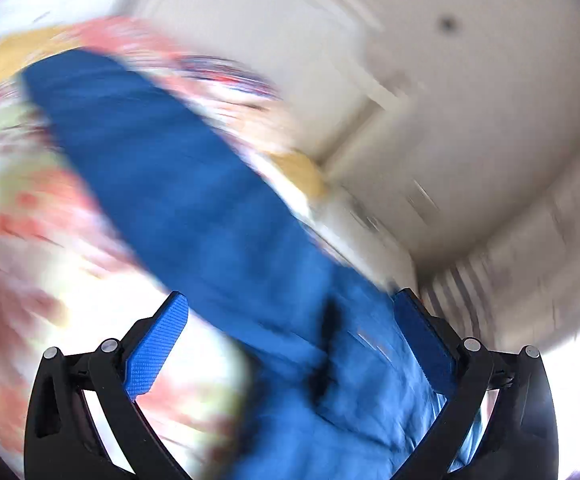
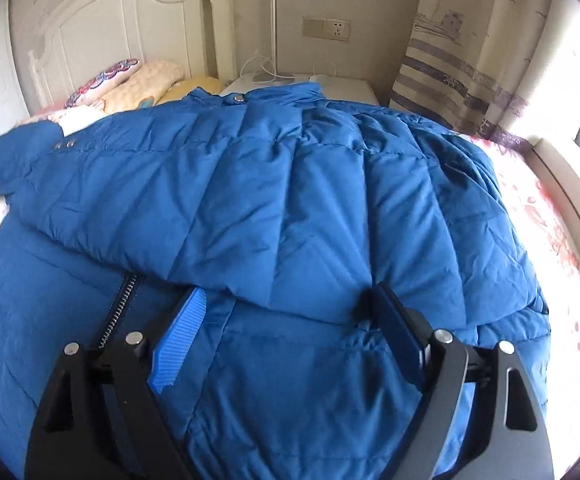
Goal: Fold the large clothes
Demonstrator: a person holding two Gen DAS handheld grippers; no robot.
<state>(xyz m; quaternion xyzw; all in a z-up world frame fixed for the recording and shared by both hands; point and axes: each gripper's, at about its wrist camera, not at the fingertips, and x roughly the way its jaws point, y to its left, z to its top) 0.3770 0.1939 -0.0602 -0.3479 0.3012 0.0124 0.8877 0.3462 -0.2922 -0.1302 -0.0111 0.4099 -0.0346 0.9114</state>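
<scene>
A large blue puffer jacket (image 2: 274, 184) lies spread on the bed, one sleeve folded across its front, zipper (image 2: 120, 308) showing at lower left. My right gripper (image 2: 290, 304) is open and hovers just over the jacket's lower front, its jaws wide apart, holding nothing. In the left wrist view the picture is motion-blurred: a long blue part of the jacket (image 1: 194, 200) runs from upper left down between the jaws of my left gripper (image 1: 290, 304), which stand wide apart. Its right pad (image 1: 421, 340) lies against the cloth.
The bed has a floral sheet (image 2: 545, 232) and pillows (image 2: 138, 80) by a white headboard (image 2: 122, 20). A white nightstand (image 2: 345, 88) with cables, a wall socket (image 2: 325, 28) and a striped curtain (image 2: 449, 72) stand behind. A window is at right.
</scene>
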